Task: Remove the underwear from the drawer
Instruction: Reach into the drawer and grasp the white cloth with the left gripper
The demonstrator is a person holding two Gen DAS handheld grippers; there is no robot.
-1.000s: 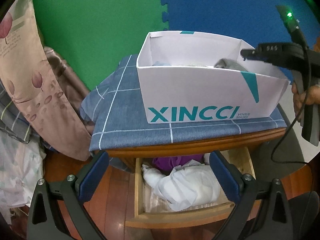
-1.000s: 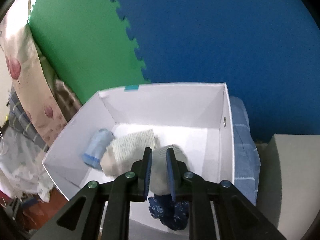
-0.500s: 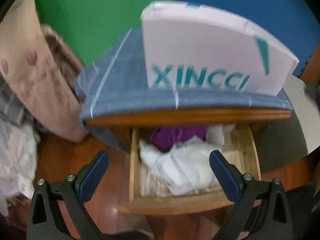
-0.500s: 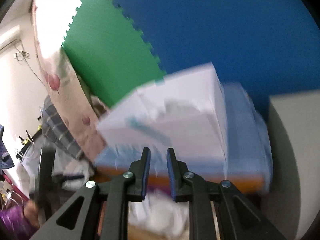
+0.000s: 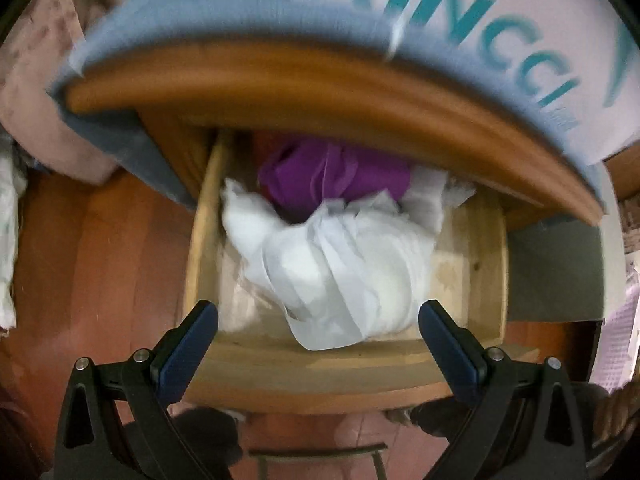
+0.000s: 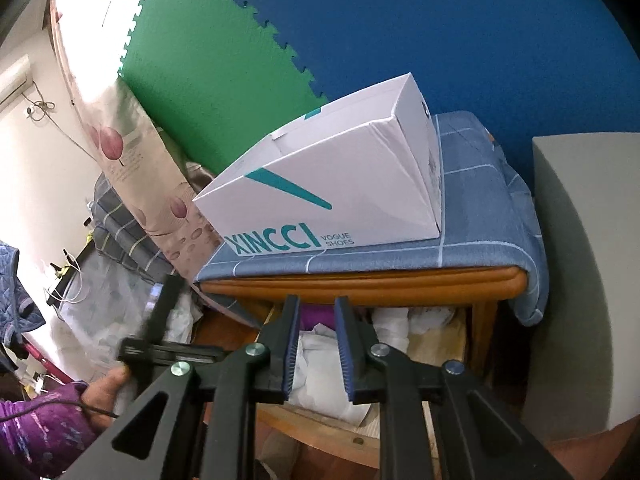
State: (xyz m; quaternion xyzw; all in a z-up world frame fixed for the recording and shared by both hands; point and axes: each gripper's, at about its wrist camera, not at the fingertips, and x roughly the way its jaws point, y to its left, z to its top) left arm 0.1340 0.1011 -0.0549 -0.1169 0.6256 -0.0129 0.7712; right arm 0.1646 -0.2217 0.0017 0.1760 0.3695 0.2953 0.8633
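Observation:
The wooden drawer [image 5: 320, 368] stands pulled out under the nightstand top. A crumpled pile of white underwear [image 5: 340, 264] fills its middle, with a purple garment [image 5: 332, 176] behind it at the back. My left gripper [image 5: 318, 312] points down over the drawer's front, open wide, its pads on either side of the white pile without touching it. My right gripper [image 6: 316, 304] hovers in front of the drawer [image 6: 312, 428], its jaws a narrow gap apart with nothing between them. Past it the white underwear [image 6: 320, 360] and the purple garment [image 6: 312, 316] show.
A white XINCCI shoe box [image 6: 340, 200] sits on the blue checked cloth [image 6: 480, 248] covering the nightstand. A grey block [image 6: 580, 280] stands to the right, a flowered curtain [image 6: 120, 140] and bedding to the left. A hand [image 6: 108, 384] in a purple sleeve is at lower left.
My left gripper has sunk and tipped down over the drawer, still open. My right gripper has pulled back out of the shoe box, away from the clothes inside it, to the nightstand's front.

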